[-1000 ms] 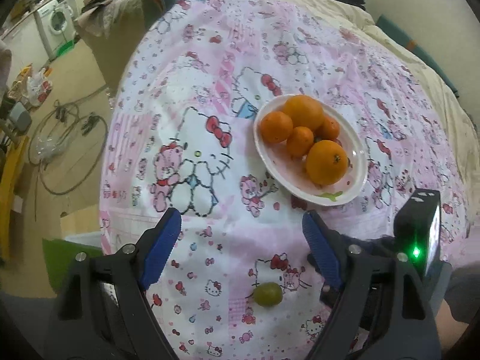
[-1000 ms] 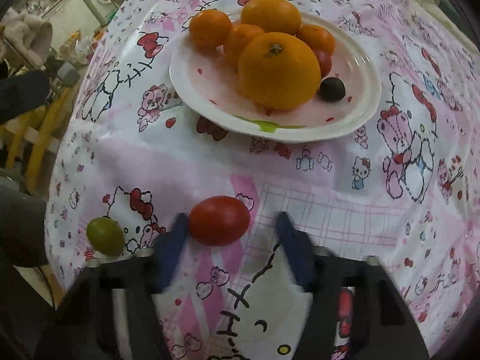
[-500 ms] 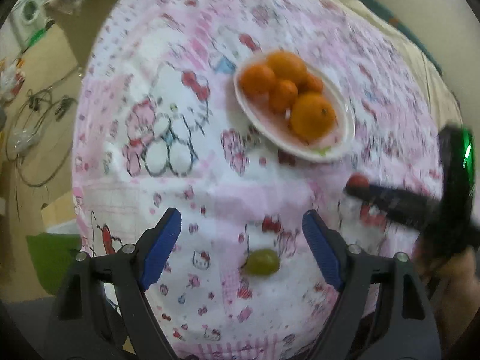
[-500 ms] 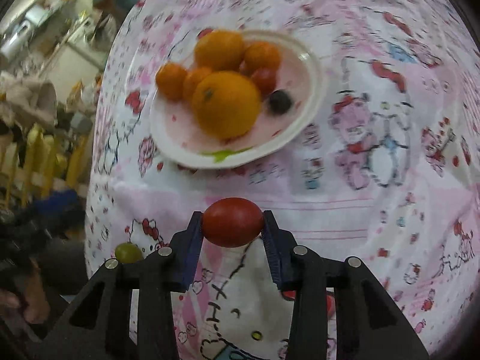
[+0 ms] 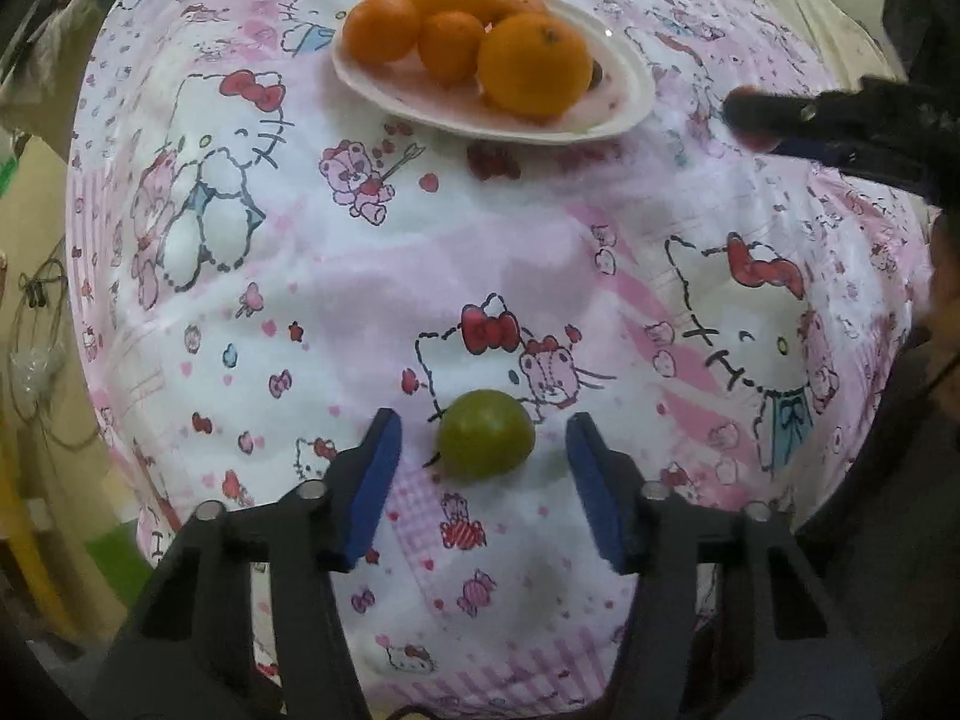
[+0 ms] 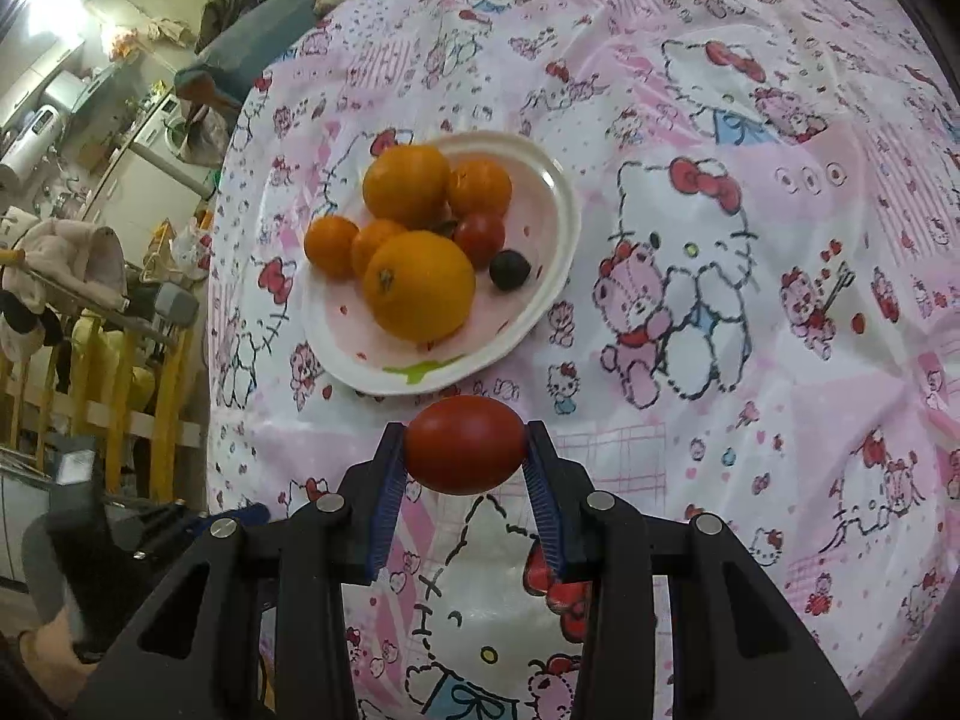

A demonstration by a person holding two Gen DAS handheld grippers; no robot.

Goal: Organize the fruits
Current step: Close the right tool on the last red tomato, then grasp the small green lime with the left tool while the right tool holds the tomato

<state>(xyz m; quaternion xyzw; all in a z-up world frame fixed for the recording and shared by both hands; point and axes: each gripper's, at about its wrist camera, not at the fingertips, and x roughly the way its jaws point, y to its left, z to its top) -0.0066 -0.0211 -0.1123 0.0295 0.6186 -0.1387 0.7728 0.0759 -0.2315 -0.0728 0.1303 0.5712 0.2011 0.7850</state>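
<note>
in the right wrist view we see the room on the far left: a lit ceiling, a washing machine (image 6: 157, 138) by the wall, clothes heaped on a yellow wooden rail (image 6: 129, 378), more bedding and clothes piled behind the table. in the left wrist view the floor (image 5: 36, 276) lies to the left, with loose cables on it. the table is covered by a pink and white cartoon-cat cloth (image 5: 300, 276), wrinkled and sagging at its edges. our left gripper (image 5: 477, 450) points steeply down at the cloth, its jaws closing around a green fruit (image 5: 485, 443) that lies on the cloth between the blue pads; neither pad touches it yet. further along, a white plate (image 6: 540, 312) sits on the cloth with five oranges (image 6: 420, 285), a small red fruit (image 6: 479, 237) and a dark one (image 6: 509, 269) on it. just beside the plate's near rim, our right gripper (image 6: 465, 450) is clamped on a red tomato (image 6: 465, 444), held clear above the cloth. to the right the cloth runs on bare of fruit.
</note>
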